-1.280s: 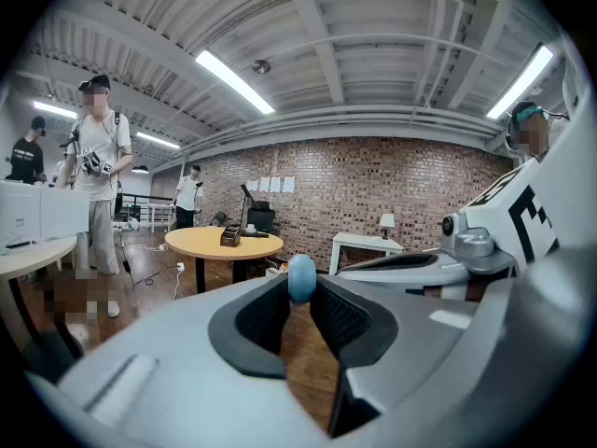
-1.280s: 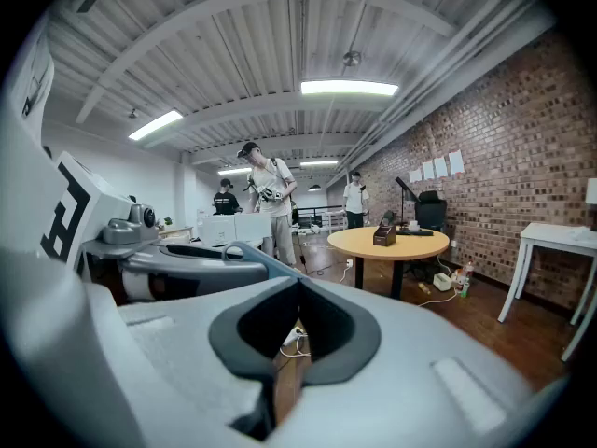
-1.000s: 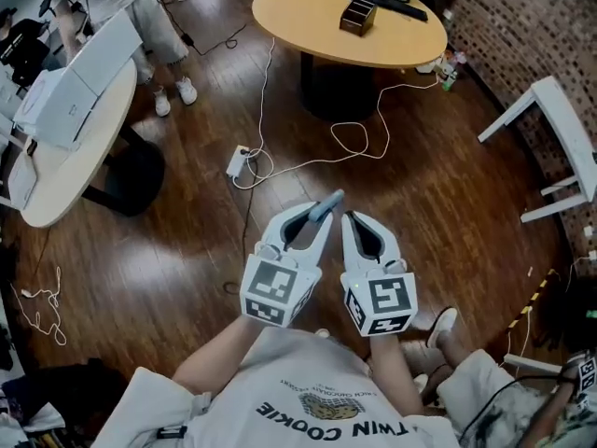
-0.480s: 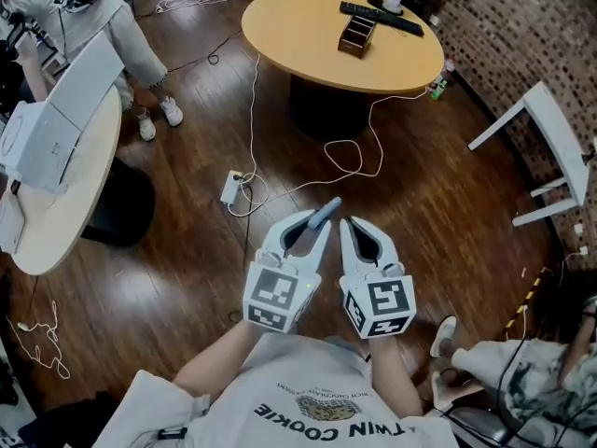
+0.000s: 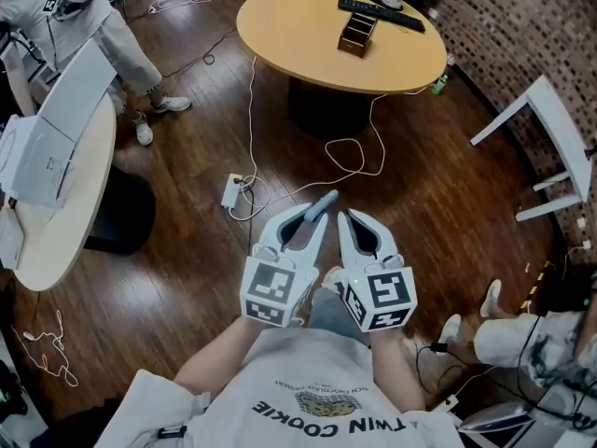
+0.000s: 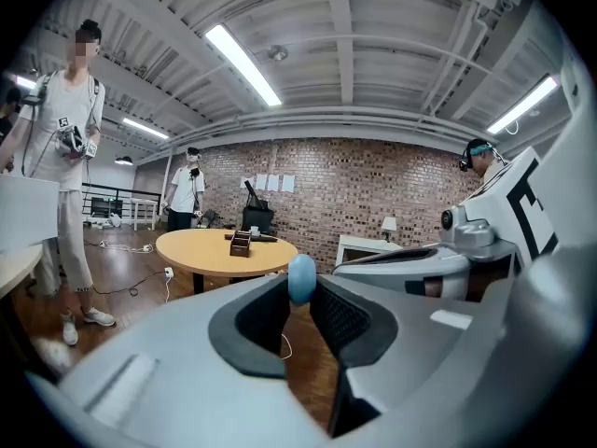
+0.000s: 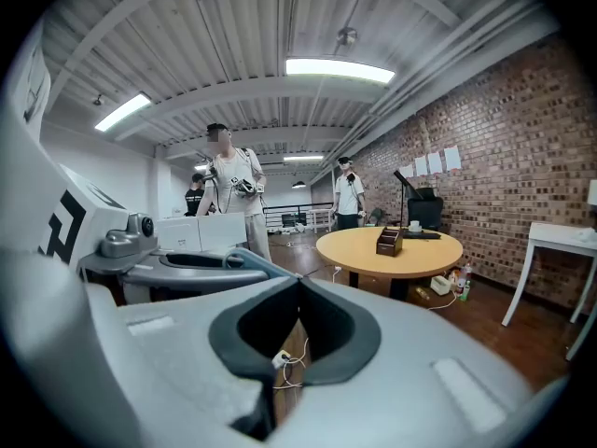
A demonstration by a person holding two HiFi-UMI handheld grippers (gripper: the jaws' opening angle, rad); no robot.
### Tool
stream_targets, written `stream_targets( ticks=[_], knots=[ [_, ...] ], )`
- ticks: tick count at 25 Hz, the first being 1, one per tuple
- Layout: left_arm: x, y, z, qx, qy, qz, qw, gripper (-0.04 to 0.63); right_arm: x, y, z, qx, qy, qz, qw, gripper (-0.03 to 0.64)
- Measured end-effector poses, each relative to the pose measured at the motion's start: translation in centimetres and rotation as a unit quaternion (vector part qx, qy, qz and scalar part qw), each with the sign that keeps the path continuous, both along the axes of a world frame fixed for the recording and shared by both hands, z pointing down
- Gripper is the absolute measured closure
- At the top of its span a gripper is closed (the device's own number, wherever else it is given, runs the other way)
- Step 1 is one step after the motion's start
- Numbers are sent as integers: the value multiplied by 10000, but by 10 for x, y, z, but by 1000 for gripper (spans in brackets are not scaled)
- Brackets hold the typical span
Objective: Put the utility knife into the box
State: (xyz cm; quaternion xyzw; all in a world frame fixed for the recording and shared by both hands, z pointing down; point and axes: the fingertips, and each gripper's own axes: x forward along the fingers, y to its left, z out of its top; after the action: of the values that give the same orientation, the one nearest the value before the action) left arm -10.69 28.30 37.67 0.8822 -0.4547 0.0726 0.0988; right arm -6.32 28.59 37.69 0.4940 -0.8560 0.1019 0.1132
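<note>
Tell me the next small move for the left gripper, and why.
Probably carry the left gripper forward toward the round table, with its grip firm. Its jaws are pinched on the utility knife at their tips, while the box sits on that table, well ahead across the floor, so it looks out of reach from here.
</note>
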Motion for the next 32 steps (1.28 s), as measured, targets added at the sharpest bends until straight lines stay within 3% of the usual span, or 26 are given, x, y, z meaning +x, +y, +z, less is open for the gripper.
stream_targets(
  ticks=[10, 18, 32],
  knots=[
    [28, -89, 10, -20, -124, -134, 9998, 520, 24, -91, 14, 14, -20, -192, 9998, 615],
    [69, -174, 10, 62, -291, -321, 9990, 520, 66, -175, 16, -22, -132, -342, 9993, 615],
    [117, -243, 0, 221, -425, -483, 9977, 520, 109, -244, 11, 69, -237, -490, 9985, 615]
  ],
)
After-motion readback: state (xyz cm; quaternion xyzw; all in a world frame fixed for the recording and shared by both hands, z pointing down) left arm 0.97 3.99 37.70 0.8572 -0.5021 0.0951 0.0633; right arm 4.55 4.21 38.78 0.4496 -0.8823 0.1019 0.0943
